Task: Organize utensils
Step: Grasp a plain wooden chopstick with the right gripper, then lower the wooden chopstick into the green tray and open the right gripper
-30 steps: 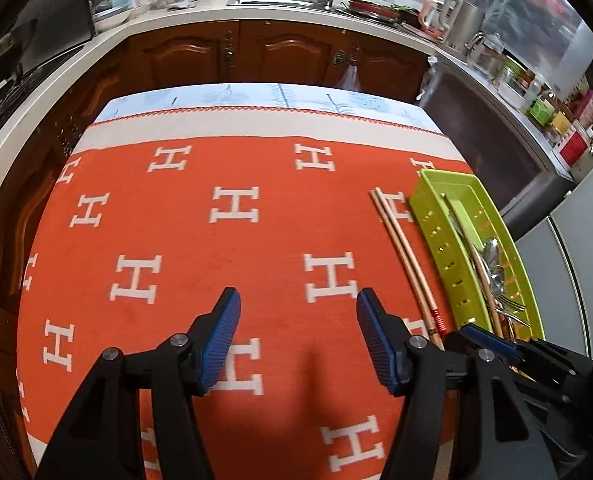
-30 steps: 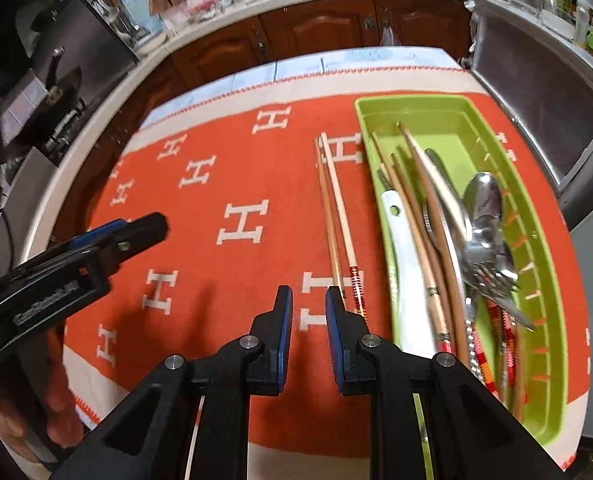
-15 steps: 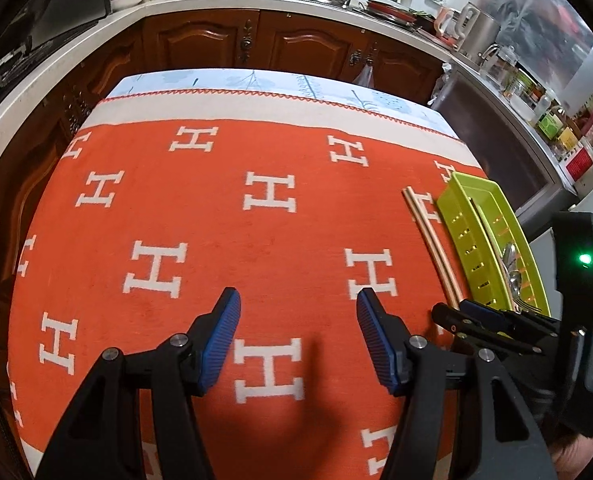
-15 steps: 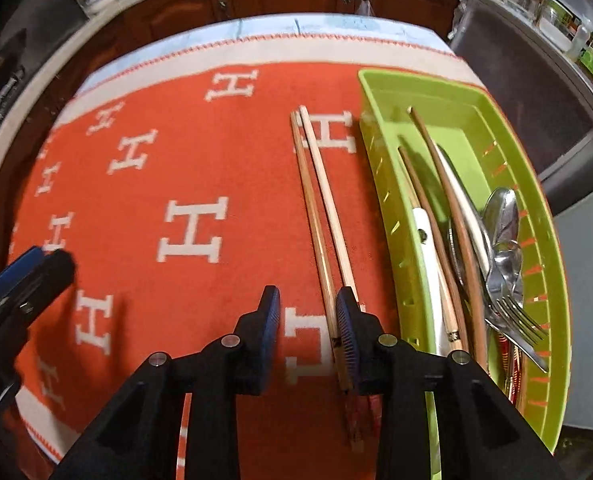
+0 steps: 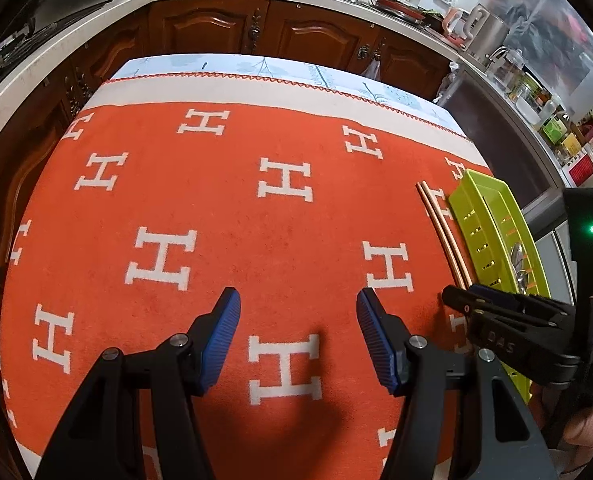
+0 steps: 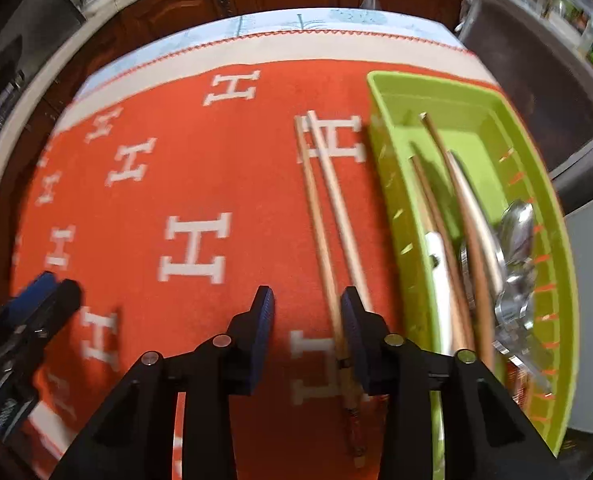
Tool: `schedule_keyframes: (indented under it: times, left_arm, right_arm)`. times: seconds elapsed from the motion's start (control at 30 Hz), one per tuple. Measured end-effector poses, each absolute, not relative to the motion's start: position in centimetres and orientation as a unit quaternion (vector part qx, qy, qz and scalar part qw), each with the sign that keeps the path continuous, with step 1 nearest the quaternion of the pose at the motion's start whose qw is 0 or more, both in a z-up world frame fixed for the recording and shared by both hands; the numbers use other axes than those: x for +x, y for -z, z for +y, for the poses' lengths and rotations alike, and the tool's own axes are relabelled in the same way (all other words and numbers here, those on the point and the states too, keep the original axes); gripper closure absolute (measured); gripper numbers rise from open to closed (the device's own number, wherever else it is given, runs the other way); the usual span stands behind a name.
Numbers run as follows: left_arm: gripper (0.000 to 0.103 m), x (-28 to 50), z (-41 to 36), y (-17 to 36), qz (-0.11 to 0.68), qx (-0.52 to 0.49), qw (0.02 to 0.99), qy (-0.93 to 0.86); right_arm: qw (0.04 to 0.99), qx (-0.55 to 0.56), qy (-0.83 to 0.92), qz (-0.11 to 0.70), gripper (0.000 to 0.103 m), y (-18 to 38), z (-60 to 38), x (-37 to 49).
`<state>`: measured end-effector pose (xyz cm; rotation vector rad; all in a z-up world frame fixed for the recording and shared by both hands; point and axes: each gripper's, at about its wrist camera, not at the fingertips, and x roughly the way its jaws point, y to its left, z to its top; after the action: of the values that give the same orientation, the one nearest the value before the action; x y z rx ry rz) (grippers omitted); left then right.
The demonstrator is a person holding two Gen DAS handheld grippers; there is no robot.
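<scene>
While the left tongs [image 5: 298,336] hang wide open and empty over the orange cloth [image 5: 224,216] at lower centre, the right tongs [image 6: 306,332] stand parted astride the wooden chopsticks [image 6: 328,216], not clamped. Just right of centre, these chopsticks lie beside the green utensil tray [image 6: 552,216].

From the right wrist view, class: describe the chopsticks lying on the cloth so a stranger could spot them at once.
Find the orange cloth with white H marks, then the green tray along its right side. Just left of the tray, outside it, lies the pair of pale wooden chopsticks, side by side; every other utensil sits inside the tray.
</scene>
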<state>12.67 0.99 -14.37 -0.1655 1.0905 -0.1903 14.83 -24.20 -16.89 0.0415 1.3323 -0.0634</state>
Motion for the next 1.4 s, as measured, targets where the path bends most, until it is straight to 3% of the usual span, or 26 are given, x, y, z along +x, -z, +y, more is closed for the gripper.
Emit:
schedule_keyframes:
  times: [0.37,0.67,0.8,0.97,1.27,1.4]
  left_arm:
    - [0.044,12.7,1.0,14.6,0.523,-0.082,0.844,0.089]
    - [0.044,12.5,0.9,14.4,0.522,-0.081,0.844,0.093]
    - [0.044,12.4,0.7,14.1,0.521,-0.080,0.844,0.097]
    - [0.044,12.4,0.8,13.9,0.520,-0.077,0.845,0.098]
    - [0.044,12.1,0.2,13.5,0.520,-0.072,0.846,0.099]
    - [0.044,11.8,-0.3,13.2,0.521,-0.064,0.845,0.102]
  right_arm:
    - [0.776,-0.001,0.017,0.630,0.069,17.2,-23.2,18.2]
    - [0.753,0.095,-0.026,0.651,0.069,16.4,-25.8,19.1]
    - [0.719,0.154,-0.069,0.674,0.081,17.3,-26.0,17.7]
    - [0.740,0.138,-0.075,0.653,0.082,17.0,-25.3,15.1]
    - [0.802,-0.016,-0.057,0.594,0.083,16.3,-20.3,11.0]
    - [0.823,-0.033,-0.066,0.563,0.097,16.4,-19.1,9.1]
